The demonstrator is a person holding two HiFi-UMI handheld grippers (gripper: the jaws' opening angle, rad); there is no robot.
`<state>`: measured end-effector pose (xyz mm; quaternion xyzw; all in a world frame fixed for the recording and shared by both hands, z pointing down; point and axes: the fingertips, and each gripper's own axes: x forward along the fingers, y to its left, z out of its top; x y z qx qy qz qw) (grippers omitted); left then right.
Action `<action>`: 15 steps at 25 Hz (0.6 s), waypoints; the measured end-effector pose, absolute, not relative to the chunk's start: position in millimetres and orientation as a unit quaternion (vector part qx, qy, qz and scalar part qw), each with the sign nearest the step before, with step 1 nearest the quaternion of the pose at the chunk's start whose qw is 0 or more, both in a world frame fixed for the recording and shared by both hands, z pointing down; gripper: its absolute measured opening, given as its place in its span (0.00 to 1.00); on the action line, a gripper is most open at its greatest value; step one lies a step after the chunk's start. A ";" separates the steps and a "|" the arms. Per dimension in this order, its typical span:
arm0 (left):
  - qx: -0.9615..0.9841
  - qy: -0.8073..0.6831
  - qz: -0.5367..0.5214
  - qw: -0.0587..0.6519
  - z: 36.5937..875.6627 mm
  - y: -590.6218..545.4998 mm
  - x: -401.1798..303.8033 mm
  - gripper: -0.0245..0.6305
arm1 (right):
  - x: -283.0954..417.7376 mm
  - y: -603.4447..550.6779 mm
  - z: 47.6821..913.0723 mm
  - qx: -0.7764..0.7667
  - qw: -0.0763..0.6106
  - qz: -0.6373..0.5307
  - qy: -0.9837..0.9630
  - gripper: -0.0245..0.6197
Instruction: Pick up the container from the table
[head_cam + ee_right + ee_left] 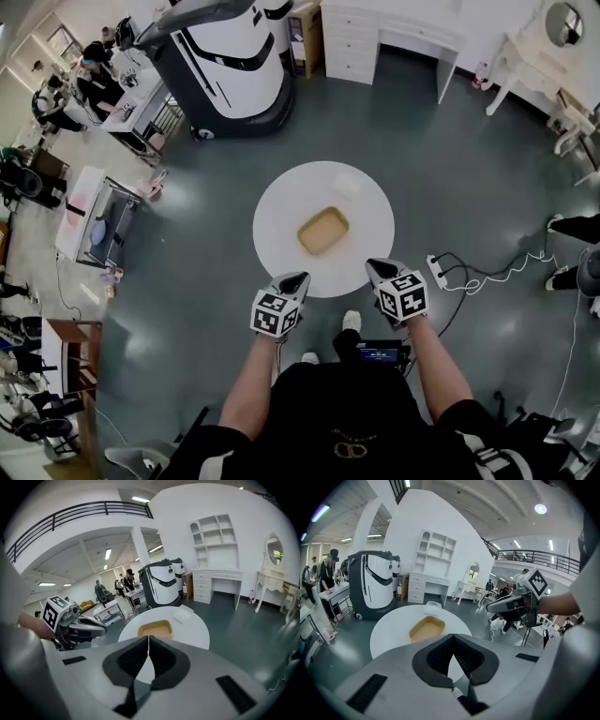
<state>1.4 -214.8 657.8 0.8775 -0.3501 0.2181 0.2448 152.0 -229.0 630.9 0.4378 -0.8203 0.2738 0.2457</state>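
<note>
A shallow tan rectangular container [323,231] lies empty near the middle of a round white table [281,202]. The left gripper view has the container [427,629] just beyond my jaws, and the right gripper view has the container [155,629] in the same way. My left gripper [293,280] hovers at the table's near edge, jaws shut and empty. My right gripper [380,269] hangs over the near right edge, also shut on nothing. Both stay short of the container.
A small white lid-like piece [346,184] rests on the table's far side. A large white and black machine [230,56] stands beyond the table. A power strip with cables [438,271] lies on the floor to the right. White drawers [356,37] line the back wall.
</note>
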 end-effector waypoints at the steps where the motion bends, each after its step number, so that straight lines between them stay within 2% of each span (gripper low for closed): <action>1: 0.875 -0.355 0.218 0.246 657.7 -217.2 2.2 0.05 | 151.9 -233.2 631.7 0.433 0.246 0.274 -0.823 0.14; 15: 0.873 -0.361 0.220 0.242 657.6 -252.8 -24.3 0.05 | 118.0 -282.1 629.7 0.417 0.237 0.288 -0.829 0.15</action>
